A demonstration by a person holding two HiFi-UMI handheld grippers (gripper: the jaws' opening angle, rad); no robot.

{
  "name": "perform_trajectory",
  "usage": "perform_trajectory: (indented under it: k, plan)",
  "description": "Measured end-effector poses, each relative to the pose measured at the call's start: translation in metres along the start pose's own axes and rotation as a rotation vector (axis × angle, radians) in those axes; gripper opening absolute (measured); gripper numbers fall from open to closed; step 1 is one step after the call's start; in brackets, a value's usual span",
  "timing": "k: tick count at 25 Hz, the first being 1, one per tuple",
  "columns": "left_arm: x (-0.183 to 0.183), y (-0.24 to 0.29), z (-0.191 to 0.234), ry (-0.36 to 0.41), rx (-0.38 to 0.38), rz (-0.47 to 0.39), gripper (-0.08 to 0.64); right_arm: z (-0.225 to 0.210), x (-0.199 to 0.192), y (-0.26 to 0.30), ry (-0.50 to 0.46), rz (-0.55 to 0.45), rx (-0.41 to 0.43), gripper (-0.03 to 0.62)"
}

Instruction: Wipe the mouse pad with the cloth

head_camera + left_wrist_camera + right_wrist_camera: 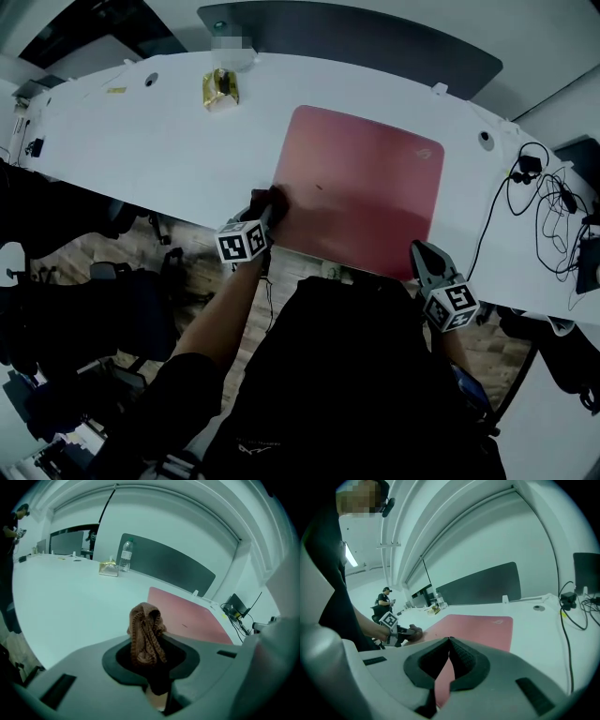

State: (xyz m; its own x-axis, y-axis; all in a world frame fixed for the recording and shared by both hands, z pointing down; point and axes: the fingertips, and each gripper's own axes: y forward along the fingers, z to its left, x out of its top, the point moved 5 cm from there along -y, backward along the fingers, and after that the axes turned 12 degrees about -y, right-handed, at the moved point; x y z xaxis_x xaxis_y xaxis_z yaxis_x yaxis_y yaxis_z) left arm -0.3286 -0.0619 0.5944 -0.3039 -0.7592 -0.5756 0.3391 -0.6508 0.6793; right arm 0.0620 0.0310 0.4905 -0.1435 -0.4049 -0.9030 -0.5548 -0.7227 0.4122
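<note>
The red mouse pad [361,192] lies flat on the white desk [141,141]. My left gripper [272,204] is shut on a bunched brown cloth [263,199] at the pad's near left corner. In the left gripper view the cloth [146,634] sticks up out of the jaws, with the pad [192,616] ahead to the right. My right gripper [420,253] hovers at the pad's near right edge. In its own view the right gripper [449,641] is shut, tips touching, with nothing held and the pad [478,624] beyond it.
A gold packet [220,89] and a water bottle [124,555] stand at the desk's far side by a dark divider panel [375,37]. Black cables [544,202] lie tangled at the right. The desk's near edge runs just under both grippers. A person [386,603] stands far off.
</note>
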Motion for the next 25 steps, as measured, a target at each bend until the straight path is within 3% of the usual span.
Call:
perform_trajectory:
  k: [5,12,25]
  plan:
    - [-0.006,0.003,-0.024,-0.018,-0.028,0.025,0.086,0.001,-0.007,-0.005,0.018,0.007,-0.019,0.026]
    - [-0.025,0.017,-0.068,0.011,-0.113,0.087,0.086,0.0,-0.01,-0.01,0.023,-0.005,-0.021,0.026]
    - [-0.068,0.041,-0.149,0.081,-0.194,0.197,0.086,-0.033,-0.022,-0.043,0.049,-0.006,-0.044,0.026]
